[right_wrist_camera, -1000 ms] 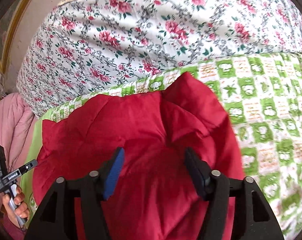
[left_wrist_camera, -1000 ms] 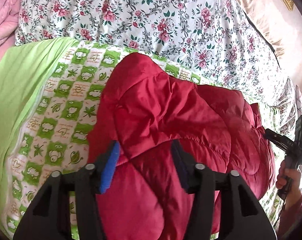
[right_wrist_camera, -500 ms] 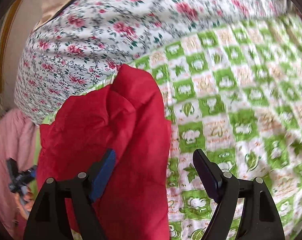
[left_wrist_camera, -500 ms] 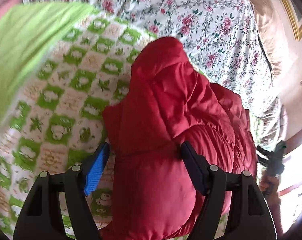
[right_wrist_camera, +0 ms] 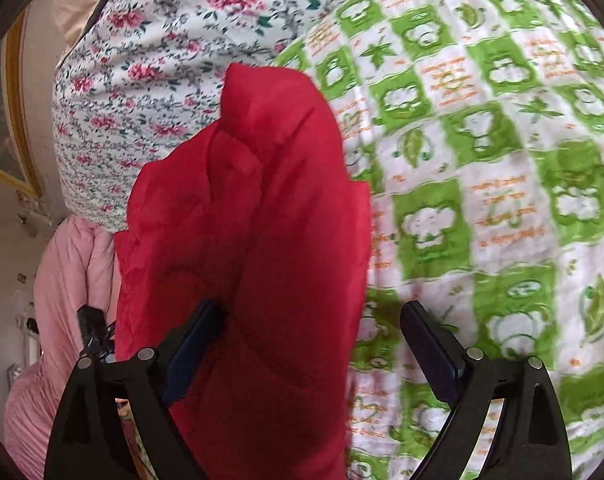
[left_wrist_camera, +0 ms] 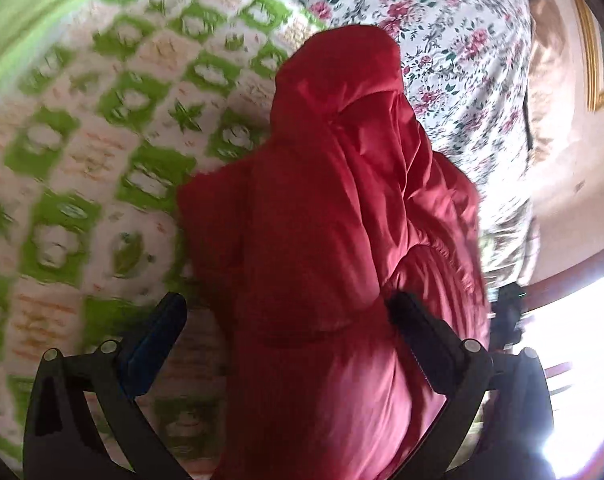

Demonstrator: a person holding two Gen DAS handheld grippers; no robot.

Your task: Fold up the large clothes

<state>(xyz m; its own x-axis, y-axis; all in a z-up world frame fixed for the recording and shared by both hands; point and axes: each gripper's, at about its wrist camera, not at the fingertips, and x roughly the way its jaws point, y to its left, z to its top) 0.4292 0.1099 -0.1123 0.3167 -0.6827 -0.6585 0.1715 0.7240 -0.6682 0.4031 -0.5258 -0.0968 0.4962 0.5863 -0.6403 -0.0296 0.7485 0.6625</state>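
Note:
A red puffy jacket (left_wrist_camera: 334,220) lies bunched on the green and white checked bed cover (left_wrist_camera: 114,128). My left gripper (left_wrist_camera: 288,320) is open, its fingers on either side of the jacket's near end. In the right wrist view the jacket (right_wrist_camera: 246,248) fills the left middle. My right gripper (right_wrist_camera: 310,336) is open, its left finger over the jacket and its right finger over the checked cover (right_wrist_camera: 482,184). The other gripper shows small at the right edge of the left wrist view (left_wrist_camera: 510,316) and at the left edge of the right wrist view (right_wrist_camera: 92,328).
A floral quilt (left_wrist_camera: 442,40) lies beyond the jacket, also in the right wrist view (right_wrist_camera: 154,64). A pink quilt (right_wrist_camera: 62,280) sits at the left. A plain green sheet (left_wrist_camera: 30,12) borders the cover. A wall with a gold picture frame (left_wrist_camera: 594,52) stands behind.
Both grippers have swung apart toward opposite ends of the jacket and opened wider. The left view has moved left and down, the right view has moved right over the checked cover.

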